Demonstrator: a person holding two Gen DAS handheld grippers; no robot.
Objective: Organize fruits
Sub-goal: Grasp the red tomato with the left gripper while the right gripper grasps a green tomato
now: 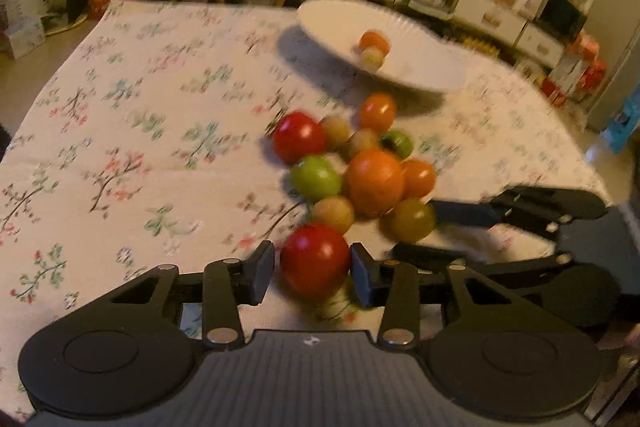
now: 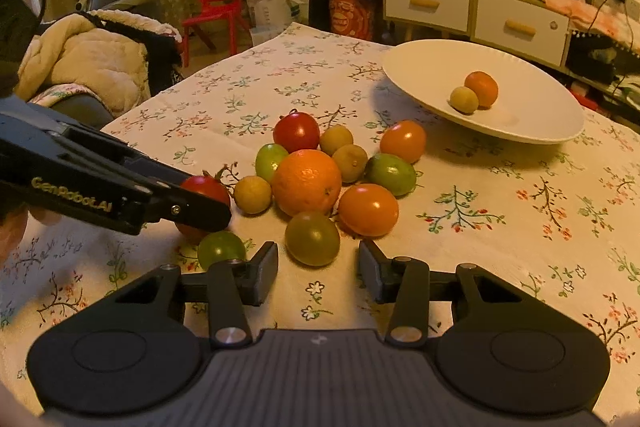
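The left gripper (image 1: 312, 269) clamps a glossy red round tomato (image 1: 315, 259) at the cluster's near edge. The right gripper (image 2: 318, 271) stands open just short of a smooth olive-green tomato (image 2: 312, 238). Likely light, slippery, bruisable: grip its widest sides gently. A white shallow ceramic plate (image 2: 520, 131) waits far right.

Home: floral tablecloth (image 2: 500, 195), drawers (image 2: 426, 5), red chair (image 2: 216, 1).

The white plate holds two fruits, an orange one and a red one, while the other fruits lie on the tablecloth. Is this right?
Not quite. The white plate does hold two fruits, but they are an orange one and a small yellowish one, not a red one. The right wrist view shows this. The other fruits do lie on the tablecloth.
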